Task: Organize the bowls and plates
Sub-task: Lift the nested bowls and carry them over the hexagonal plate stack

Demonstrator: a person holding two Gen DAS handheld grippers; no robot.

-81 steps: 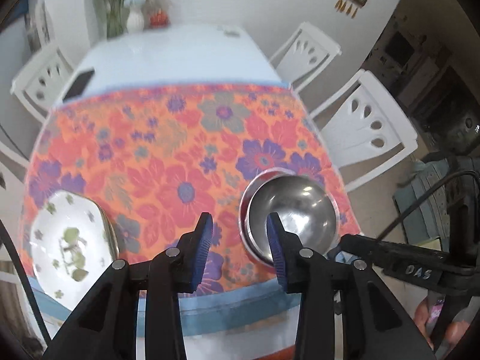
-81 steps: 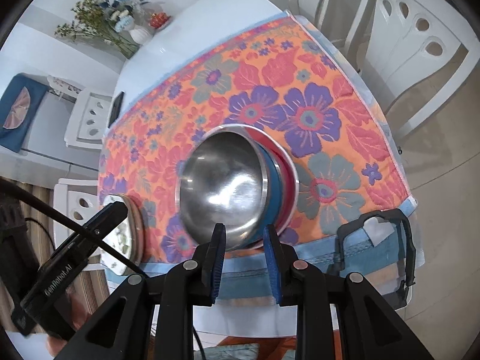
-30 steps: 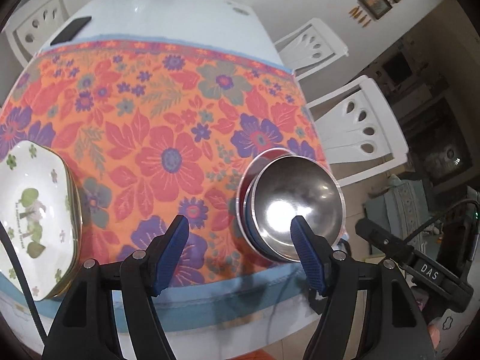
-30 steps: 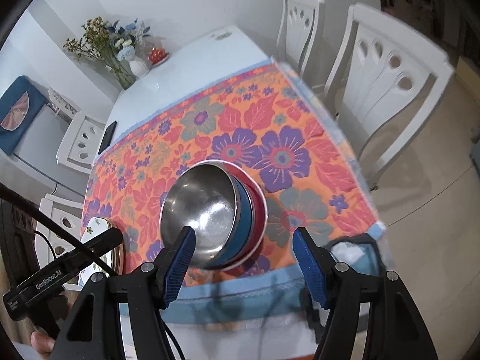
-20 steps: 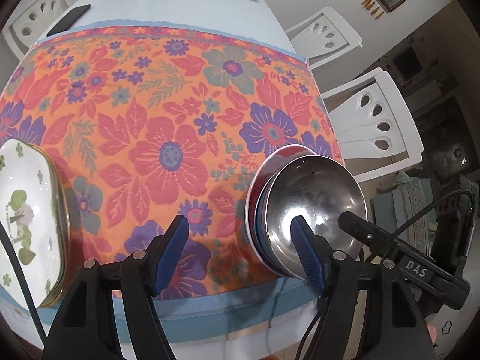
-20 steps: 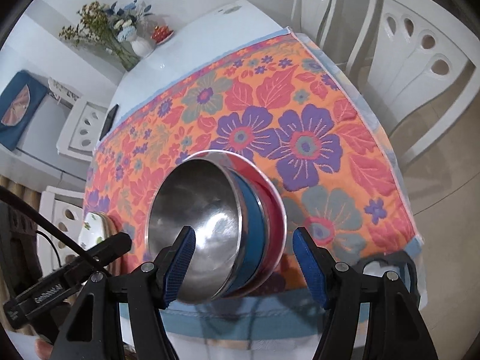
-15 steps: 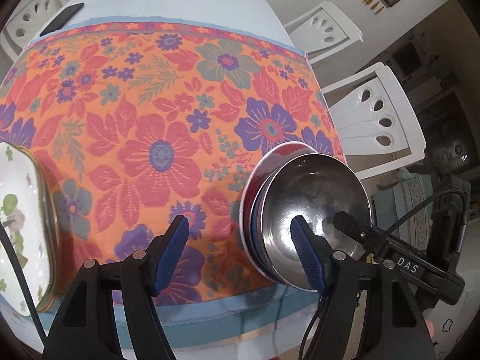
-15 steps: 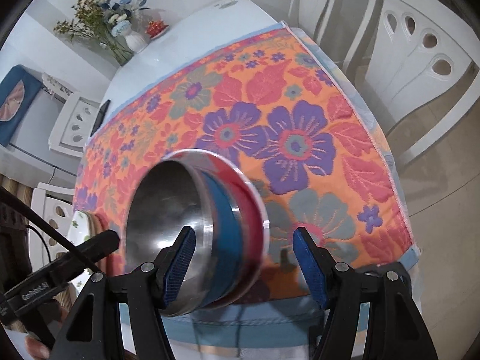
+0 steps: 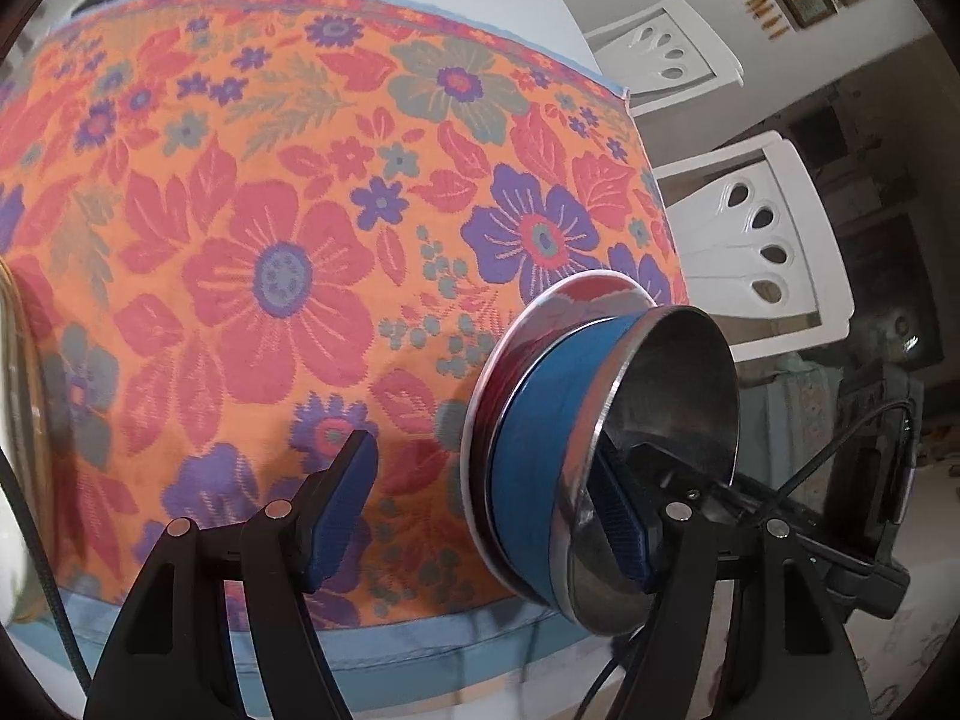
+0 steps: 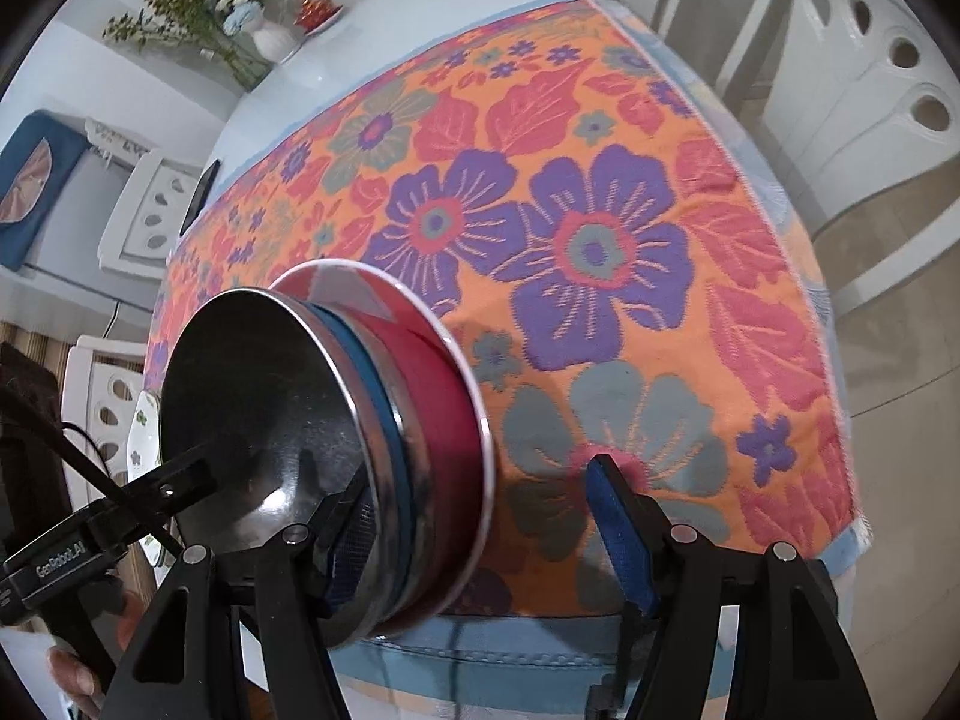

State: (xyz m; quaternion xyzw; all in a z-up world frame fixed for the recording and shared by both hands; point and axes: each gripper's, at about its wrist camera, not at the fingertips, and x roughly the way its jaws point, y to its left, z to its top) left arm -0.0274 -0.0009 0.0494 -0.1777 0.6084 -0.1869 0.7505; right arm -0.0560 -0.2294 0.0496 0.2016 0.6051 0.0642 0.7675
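A stack of bowls stands near the table's front edge: a steel bowl (image 9: 672,420) nested in a blue bowl (image 9: 540,438) inside a red bowl (image 9: 582,294). The stack shows in the right wrist view as steel bowl (image 10: 252,414), blue bowl (image 10: 375,402) and red bowl (image 10: 438,408). My left gripper (image 9: 492,510) is open and straddles the stack's near rim, right finger inside the steel bowl. My right gripper (image 10: 480,522) is open and straddles the rim from the other side, left finger inside the bowl. A flowered white plate (image 10: 141,438) lies at the left.
An orange flowered tablecloth (image 9: 270,228) covers the table. White chairs (image 9: 762,252) stand on the right. A flower vase (image 10: 264,30) and a phone (image 10: 201,192) are at the far end. The table's front edge is just below the stack.
Both grippers have opened wide, then dropped low and close to the bowl stack. Each now has one finger inside the steel bowl and one outside the stack.
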